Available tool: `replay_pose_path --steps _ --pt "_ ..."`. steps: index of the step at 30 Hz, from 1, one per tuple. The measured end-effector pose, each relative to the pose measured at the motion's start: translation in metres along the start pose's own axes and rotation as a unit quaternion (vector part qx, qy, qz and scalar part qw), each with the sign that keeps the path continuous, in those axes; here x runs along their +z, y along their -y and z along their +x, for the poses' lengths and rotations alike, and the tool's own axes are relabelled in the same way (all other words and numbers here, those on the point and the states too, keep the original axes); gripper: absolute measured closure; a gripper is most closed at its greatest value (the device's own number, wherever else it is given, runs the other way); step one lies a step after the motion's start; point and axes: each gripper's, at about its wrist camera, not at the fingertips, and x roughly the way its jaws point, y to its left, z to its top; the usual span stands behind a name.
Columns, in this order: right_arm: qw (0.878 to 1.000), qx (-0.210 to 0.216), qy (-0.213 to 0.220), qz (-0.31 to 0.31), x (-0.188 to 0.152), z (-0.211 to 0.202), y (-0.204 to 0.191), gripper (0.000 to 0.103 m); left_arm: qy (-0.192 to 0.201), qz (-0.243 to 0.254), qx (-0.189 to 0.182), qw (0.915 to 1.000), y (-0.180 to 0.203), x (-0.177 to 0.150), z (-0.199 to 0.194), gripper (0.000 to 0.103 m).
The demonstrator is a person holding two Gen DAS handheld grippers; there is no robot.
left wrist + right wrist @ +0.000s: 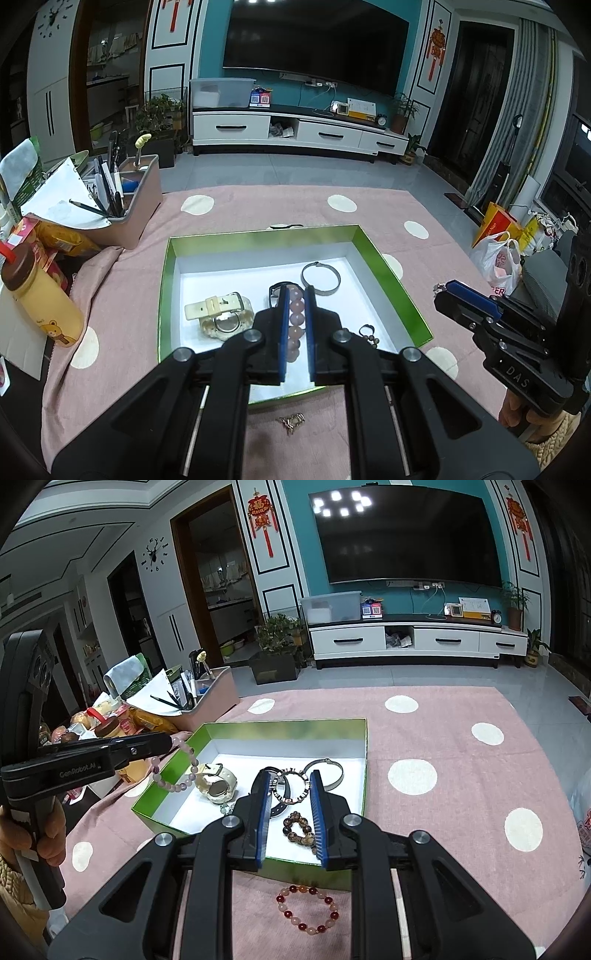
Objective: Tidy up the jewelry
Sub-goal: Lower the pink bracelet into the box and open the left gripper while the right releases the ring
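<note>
A green box (391, 280) (221, 734) with a white floor lies on the pink cloth. It holds a cream watch (221, 314) (216, 782), a silver bangle (320, 277) (334, 771), a dark watch and a brown bead bracelet (299, 829). My left gripper (296, 295) (168, 744) is shut on a pale pink bead bracelet (295, 317) (177, 771), held over the box. My right gripper (290, 786) (443, 290) holds a black-and-silver bracelet (291, 786) over the box. A red and pink bead bracelet (308, 910) and a small gold piece (291, 422) lie on the cloth in front of the box.
A pink organizer (136, 206) with pens, snack packets and a yellow bottle (40, 299) stand at the left. Plastic bags (498, 258) lie off the table's right side. The cloth (443, 794) has white dots.
</note>
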Motion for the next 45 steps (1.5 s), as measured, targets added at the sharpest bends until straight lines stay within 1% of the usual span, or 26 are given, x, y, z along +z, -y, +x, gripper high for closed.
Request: replay_pose_path --steps 9,22,28,34,45 --pt "1.0 -0.005 -0.015 0.004 0.001 0.014 0.007 0.082 -0.019 0.0 0.009 0.9998 -0.004 0.007 0.024 0.096" --pt "0.998 -0.009 -0.059 0.027 0.008 0.048 0.024 0.082 -0.056 0.002 0.021 0.9982 -0.014 0.008 0.064 0.096" --pt "0.997 -0.019 -0.076 0.021 0.014 0.063 0.028 0.082 -0.075 0.007 0.027 0.9968 -0.017 0.004 0.083 0.096" --pt "0.994 -0.023 -0.1 0.021 0.011 0.081 0.031 0.082 -0.094 0.013 0.033 0.9949 -0.02 -0.003 0.1 0.095" --pt "0.992 -0.025 -0.121 0.029 0.005 0.099 0.034 0.082 -0.11 0.004 0.047 0.9928 -0.03 -0.006 0.118 0.095"
